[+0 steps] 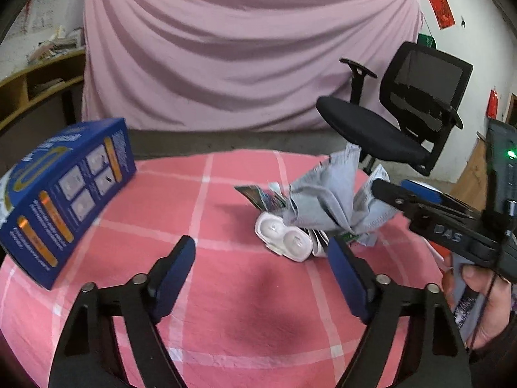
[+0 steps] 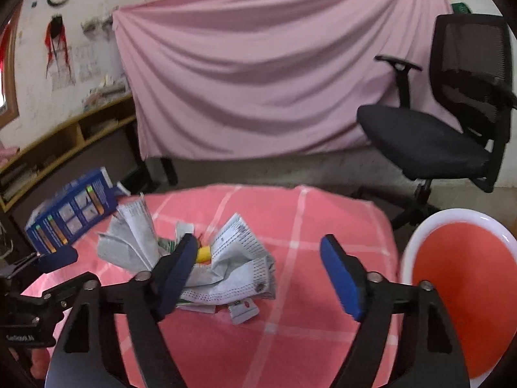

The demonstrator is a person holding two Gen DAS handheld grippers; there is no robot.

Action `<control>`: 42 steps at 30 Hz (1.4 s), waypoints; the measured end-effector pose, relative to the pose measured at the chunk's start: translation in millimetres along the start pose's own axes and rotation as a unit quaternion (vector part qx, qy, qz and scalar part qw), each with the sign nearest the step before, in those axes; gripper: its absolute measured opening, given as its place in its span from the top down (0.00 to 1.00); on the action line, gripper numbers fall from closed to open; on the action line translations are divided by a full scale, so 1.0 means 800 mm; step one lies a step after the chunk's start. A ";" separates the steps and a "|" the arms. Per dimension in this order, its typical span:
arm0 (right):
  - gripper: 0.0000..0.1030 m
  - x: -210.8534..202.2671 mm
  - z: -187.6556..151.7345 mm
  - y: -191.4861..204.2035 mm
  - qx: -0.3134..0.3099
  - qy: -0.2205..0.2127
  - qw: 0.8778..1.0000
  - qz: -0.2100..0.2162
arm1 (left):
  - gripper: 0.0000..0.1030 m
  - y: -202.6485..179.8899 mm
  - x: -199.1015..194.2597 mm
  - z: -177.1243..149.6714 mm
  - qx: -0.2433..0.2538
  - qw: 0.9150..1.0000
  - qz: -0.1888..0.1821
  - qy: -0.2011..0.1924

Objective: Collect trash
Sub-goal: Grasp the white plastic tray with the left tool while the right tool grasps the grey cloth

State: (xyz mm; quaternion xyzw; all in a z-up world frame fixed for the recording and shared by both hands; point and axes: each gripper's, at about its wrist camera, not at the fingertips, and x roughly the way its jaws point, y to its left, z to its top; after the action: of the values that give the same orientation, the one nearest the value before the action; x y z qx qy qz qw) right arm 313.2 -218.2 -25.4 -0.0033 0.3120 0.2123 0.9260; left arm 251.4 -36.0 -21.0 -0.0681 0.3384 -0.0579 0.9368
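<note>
Nearest us, our left gripper (image 1: 261,260) hangs over the pink checked tablecloth (image 1: 226,307) with its blue-padded jaws spread apart and only bare cloth between them. The trash pile (image 1: 310,216) lies just past its right finger, near the middle of the table: crumpled grey paper (image 1: 326,200) on top, a white blister tray (image 1: 284,241) with two round pockets in front of it, and coloured wrappers (image 1: 258,195) poking out behind.

From the right wrist view, our right gripper (image 2: 258,268) also stands parted, pinching nothing. Its left finger overlaps the near edge of the crumpled paper (image 2: 232,258); whether the pad touches it we cannot tell. A small yellow piece (image 2: 204,254) shows just beside that pad, and a small white packet (image 2: 243,311) lies at the pile's near edge.

A blue box (image 1: 68,194) stands tilted at the table's left side, well apart from the pile. A red bowl with a white rim (image 2: 465,287) sits just off the table's right edge. A black office chair (image 2: 446,123) stands beyond, before a draped pink sheet (image 2: 258,74).
</note>
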 end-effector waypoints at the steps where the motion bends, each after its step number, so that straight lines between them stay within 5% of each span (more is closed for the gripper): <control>1: 0.37 0.003 -0.001 0.002 -0.004 0.010 1.000 0.003 | 0.33 -0.001 0.002 0.001 0.001 1.000 -0.002 0.005; 6: 0.88 0.004 -0.004 0.002 -0.012 0.026 1.000 0.009 | 0.40 -0.007 0.016 0.004 0.013 0.999 -0.019 0.039; 9: 0.93 0.001 -0.006 -0.001 -0.007 0.027 1.000 0.007 | 0.42 -0.010 0.025 0.008 0.018 0.998 -0.022 0.056; 27: 0.94 -0.024 -0.004 -0.058 0.051 0.001 0.996 -0.074 | 0.46 -0.025 0.070 0.029 0.025 0.994 -0.018 0.101; 34: 0.94 -0.022 -0.004 -0.062 0.057 0.008 0.997 -0.057 | 0.46 -0.040 0.096 0.037 0.044 0.993 0.004 0.111; 38: 0.93 -0.020 -0.005 -0.061 0.053 0.013 0.998 -0.033 | 0.68 -0.039 0.103 0.037 0.038 0.993 0.016 0.113; 40: 0.90 -0.020 -0.004 -0.060 0.052 0.012 0.998 -0.027 | 0.69 -0.034 0.102 0.036 0.027 0.993 0.009 0.111; 42: 0.61 -0.020 -0.003 -0.058 0.049 0.008 0.999 -0.022 | 0.71 -0.029 0.101 0.037 0.016 0.994 0.006 0.107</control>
State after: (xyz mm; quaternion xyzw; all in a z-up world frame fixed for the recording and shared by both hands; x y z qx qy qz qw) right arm 318.9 -266.9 -24.2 0.0336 0.3289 0.1767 0.9271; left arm 330.8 -68.7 -45.1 -0.0442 0.4358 -0.0646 0.8966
